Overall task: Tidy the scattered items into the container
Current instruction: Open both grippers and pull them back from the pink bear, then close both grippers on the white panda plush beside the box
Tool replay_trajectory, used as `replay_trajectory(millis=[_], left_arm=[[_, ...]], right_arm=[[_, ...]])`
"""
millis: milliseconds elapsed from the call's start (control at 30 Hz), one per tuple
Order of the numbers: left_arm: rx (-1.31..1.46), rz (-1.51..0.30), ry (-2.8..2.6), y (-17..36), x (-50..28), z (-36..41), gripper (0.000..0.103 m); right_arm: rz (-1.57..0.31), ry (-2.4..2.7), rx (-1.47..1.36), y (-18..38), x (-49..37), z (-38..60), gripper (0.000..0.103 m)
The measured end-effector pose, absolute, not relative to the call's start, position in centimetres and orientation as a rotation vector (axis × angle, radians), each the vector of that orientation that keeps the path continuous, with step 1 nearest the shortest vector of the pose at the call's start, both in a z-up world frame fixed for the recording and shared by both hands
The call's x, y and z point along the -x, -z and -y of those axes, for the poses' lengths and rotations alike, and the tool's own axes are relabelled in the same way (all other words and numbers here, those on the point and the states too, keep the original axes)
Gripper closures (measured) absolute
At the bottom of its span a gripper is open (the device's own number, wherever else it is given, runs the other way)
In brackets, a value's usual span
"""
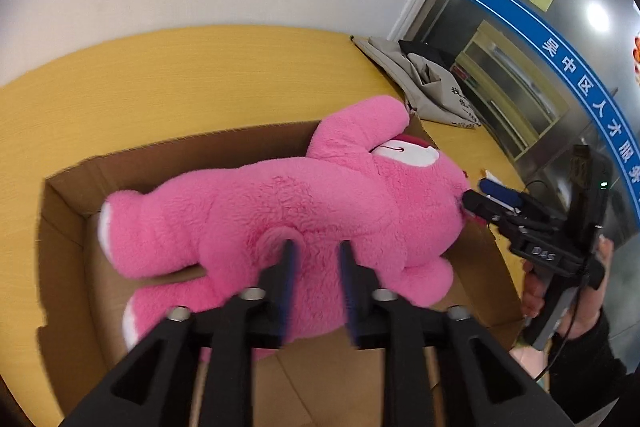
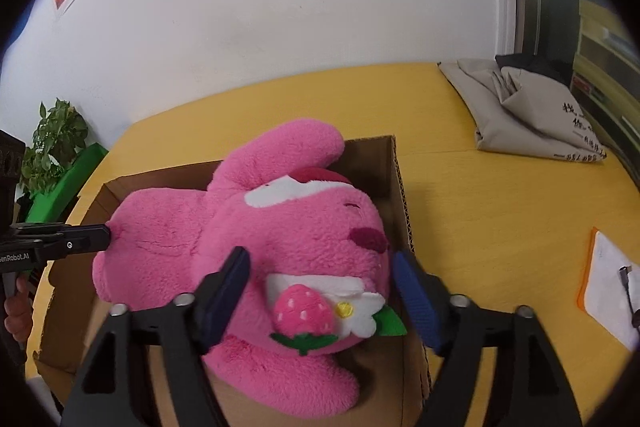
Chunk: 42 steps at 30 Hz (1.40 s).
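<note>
Directly ahead of both grippers, a pink plush bear (image 1: 288, 211) is seen lying on its side in an open cardboard box (image 1: 68, 227), its head towards the right gripper's end and its legs towards the left gripper's end. A raised arm pokes above the box's far wall. On its chest, a strawberry and flower patch (image 2: 320, 315) is sewn, facing the right wrist camera.

The left gripper (image 1: 316, 251) is held just above the bear's rump, its blue-padded fingers (image 1: 289, 267) parted with a narrow gap between them. The tips appear to press into the fur beside the small tail, though contact cannot be confirmed from this angle. Nothing is clamped between them.

The right gripper (image 2: 320, 267) is spread wide, with one finger on each side of the bear's lower face. The fingers stand apart from the plush, and the patch is framed between them. In the left wrist view, the right gripper's tips are seen at the bear's head, just at the box's right end.

The box is set on a yellow table (image 2: 500, 211). Beyond the right gripper, to the far right, a folded grey cloth bag (image 2: 524, 111) is laid, well apart from the box. A white pad with an orange edge (image 2: 612, 287) lies nearer on the right.
</note>
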<state>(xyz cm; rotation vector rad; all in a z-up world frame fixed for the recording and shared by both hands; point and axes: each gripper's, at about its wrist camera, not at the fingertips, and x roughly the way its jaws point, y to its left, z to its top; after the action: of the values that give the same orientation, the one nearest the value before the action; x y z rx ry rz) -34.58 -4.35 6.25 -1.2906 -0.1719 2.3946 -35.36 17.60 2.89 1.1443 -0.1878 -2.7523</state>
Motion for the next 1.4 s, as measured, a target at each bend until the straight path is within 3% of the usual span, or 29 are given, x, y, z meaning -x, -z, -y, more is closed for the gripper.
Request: replay_trajectory(millis=[33, 67, 233, 433, 767, 1400], left_arm=[[1.27, 0.163, -2.425, -7.1, 33.7, 4.4, 0.039], [1.235, 0.156, -2.456, -8.1, 32.6, 4.5, 0.029], [1.028, 0.129, -2.605, -13.7, 24.8, 4.6, 0.0], [0.913, 0.04, -2.774, -15.5, 15.6, 3.1, 0.0], [0.952, 0.144, -2.825, -13.1, 7.9, 3.9, 0.0], [0.946, 0.189, -2.823, -12.3, 5.2, 3.6, 0.0]], right_arm=[[0.179, 2.763, -1.127, -3.5, 34.8, -17.6, 0.025], [0.164, 2.774, -1.108, -4.2, 34.0, -17.5, 0.024], [0.076, 2.799, -0.986, -7.7, 28.5, -16.2, 0.021], [0.039, 2.799, -0.963, -8.2, 23.4, -13.9, 0.02], [0.025, 2.839, -0.976, -7.6, 15.7, -11.8, 0.02], [-0.028, 2.869, -0.946, -9.0, 12.3, -11.3, 0.02]])
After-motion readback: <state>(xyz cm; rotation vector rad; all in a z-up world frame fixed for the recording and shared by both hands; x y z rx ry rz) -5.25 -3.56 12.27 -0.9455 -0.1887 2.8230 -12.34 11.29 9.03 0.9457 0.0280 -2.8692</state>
